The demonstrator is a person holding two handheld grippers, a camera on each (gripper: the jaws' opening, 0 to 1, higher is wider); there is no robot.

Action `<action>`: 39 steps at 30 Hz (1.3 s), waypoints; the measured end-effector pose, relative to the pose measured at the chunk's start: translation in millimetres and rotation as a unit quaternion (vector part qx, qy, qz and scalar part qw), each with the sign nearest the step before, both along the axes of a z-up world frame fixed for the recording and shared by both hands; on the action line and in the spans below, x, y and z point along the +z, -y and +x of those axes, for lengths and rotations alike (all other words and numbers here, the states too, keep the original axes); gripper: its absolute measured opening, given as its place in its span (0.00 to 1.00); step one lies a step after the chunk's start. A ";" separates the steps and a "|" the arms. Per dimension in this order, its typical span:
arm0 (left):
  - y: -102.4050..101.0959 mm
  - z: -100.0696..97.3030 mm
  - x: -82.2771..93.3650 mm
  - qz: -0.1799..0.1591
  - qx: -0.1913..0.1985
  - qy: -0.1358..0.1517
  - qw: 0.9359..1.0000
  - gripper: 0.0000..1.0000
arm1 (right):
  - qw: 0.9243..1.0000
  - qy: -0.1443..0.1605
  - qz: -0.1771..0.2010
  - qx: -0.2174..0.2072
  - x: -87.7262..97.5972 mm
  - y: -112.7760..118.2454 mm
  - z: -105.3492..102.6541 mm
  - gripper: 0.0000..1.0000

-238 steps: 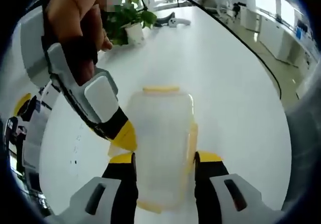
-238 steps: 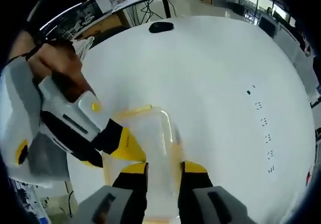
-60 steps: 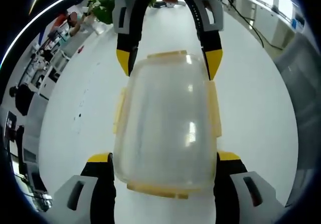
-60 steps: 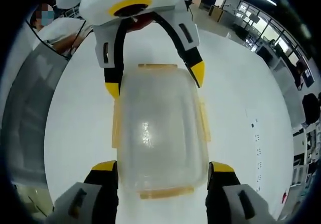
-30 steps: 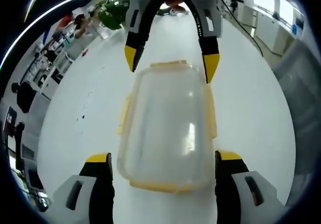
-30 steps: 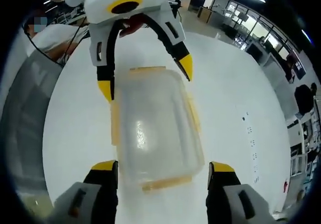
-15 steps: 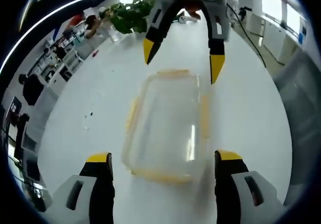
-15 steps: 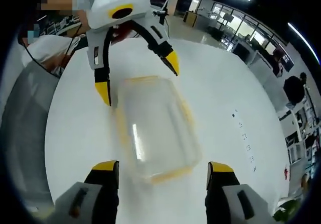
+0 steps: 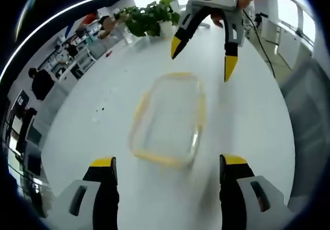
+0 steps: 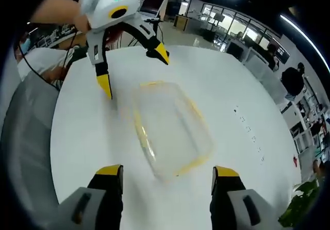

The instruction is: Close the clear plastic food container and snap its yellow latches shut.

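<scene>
The clear rectangular plastic food container with yellow latches sat lidded on the white round table, between the left gripper and the right gripper, both spread wide and empty. Any latch left unsnapped risked the lid popping loose.

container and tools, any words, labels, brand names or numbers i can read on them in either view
None can be read.
Container: clear with yellow latches, no label showing.
Right tool and left tool: no legible lettering.
Table: a row of small dark marks, too small to read.
</scene>
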State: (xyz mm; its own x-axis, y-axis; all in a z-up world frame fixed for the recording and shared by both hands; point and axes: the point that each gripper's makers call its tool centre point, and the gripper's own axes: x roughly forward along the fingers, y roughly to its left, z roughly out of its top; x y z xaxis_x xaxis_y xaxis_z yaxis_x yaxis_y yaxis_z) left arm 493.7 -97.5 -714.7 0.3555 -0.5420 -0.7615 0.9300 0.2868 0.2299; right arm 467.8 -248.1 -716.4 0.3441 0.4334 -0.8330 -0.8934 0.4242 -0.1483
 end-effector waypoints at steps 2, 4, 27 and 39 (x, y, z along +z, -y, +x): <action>-1.4 -4.7 0.0 0.000 0.002 0.000 1.000 0.79 | 1.000 0.000 0.005 -0.007 -0.5 -0.1 -4.9 0.69; -3.3 -10.4 0.2 -0.001 0.004 -0.001 1.000 0.79 | 1.000 -0.001 0.008 -0.013 -2.7 0.4 -11.7 0.69; -10.8 -74.1 -2.8 -0.054 0.036 -0.020 0.998 0.79 | 0.993 0.010 0.071 -0.091 -7.6 1.7 -74.4 0.69; -30.2 -99.3 -6.1 -0.103 0.080 -0.036 0.991 0.79 | 0.985 0.017 0.105 -0.138 -11.4 -2.4 -97.4 0.69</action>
State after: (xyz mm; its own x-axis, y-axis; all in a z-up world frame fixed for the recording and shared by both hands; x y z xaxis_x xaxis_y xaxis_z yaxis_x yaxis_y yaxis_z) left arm 394.4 -67.3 -720.7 0.3985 -0.6301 -0.6664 0.8808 0.4656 0.0864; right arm 370.4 -245.7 -727.8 0.4994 0.4803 -0.7211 -0.7356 0.6748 -0.0599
